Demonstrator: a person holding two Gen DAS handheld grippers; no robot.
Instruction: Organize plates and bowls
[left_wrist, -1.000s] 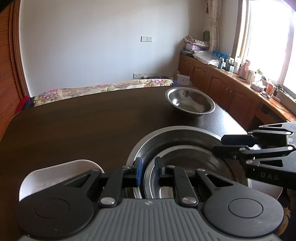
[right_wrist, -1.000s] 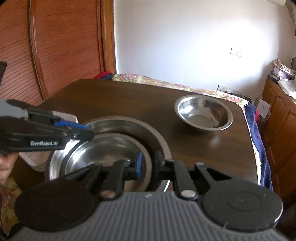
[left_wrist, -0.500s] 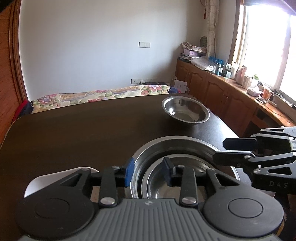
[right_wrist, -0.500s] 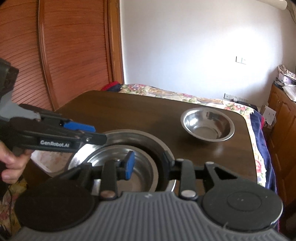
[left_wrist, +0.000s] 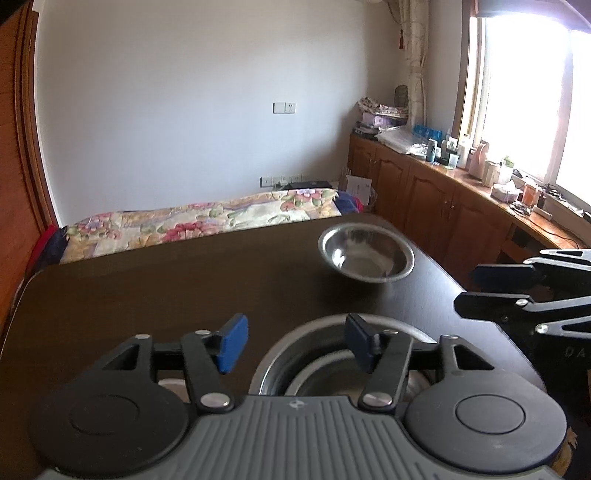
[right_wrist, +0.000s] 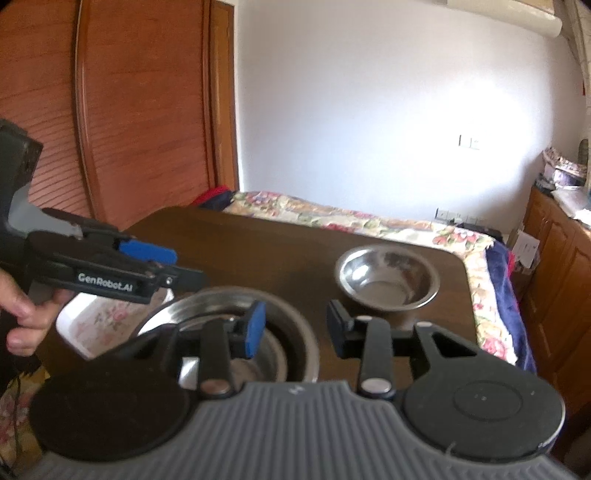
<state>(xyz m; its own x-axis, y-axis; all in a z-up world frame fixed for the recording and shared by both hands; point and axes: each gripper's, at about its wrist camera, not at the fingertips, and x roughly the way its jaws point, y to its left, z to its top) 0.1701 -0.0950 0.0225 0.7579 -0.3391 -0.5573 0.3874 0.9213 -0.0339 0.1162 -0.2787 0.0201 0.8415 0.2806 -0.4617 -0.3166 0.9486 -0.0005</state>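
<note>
Two nested steel bowls (left_wrist: 314, 347) (right_wrist: 221, 314) sit at the near edge of the dark wooden table (left_wrist: 166, 288). A single steel bowl (left_wrist: 365, 254) (right_wrist: 388, 277) stands farther back on the right. A white floral plate (right_wrist: 99, 325) lies left of the nested bowls, partly hidden. My left gripper (left_wrist: 293, 345) is open and empty, raised above the nested bowls' left rim. My right gripper (right_wrist: 295, 326) is open and empty above their right rim. Each gripper shows in the other's view, the right one (left_wrist: 476, 291) and the left one (right_wrist: 181, 266).
A bed with a floral cover (left_wrist: 207, 221) lies past the table's far edge. Wooden cabinets (left_wrist: 443, 199) with clutter run along the right under a bright window. A wooden wardrobe (right_wrist: 110, 129) stands at the left. A hand (right_wrist: 26, 317) holds the left gripper.
Both grippers opened, let go of the nested bowls' rims and lifted up and back. The nested bowls stay on the table.
</note>
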